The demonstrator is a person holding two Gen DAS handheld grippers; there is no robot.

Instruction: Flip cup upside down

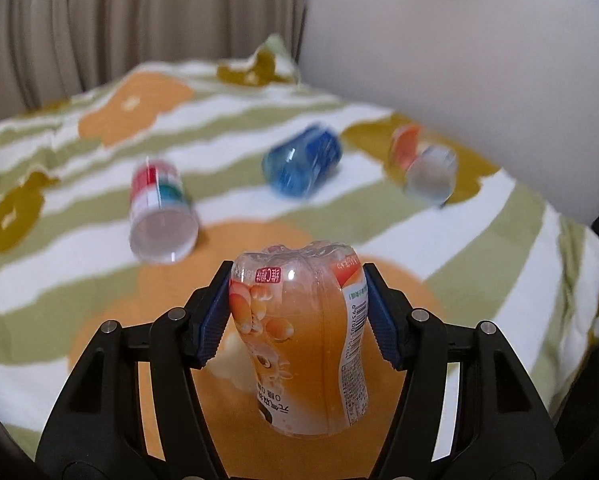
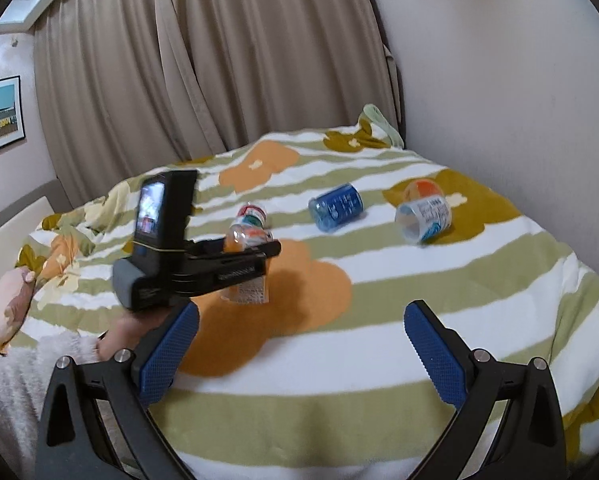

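Left wrist view: left claw (image 1: 297,316) clamped on clear orange-labelled plastic cup (image 1: 299,336), base up, standing on floral striped bed quilt (image 1: 479,264). Judged light, thin-walled, slippery; grip mid-body, gently. Rim hidden against quilt. Right claw (image 2: 301,350) wide open, empty. Three distant cups blurred.

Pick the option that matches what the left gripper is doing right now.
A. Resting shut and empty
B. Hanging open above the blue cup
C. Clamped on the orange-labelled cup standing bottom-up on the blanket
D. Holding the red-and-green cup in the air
C: the left gripper has both blue pads pressed against the orange-labelled cup, whose lobed base points up and whose rim meets the blanket.
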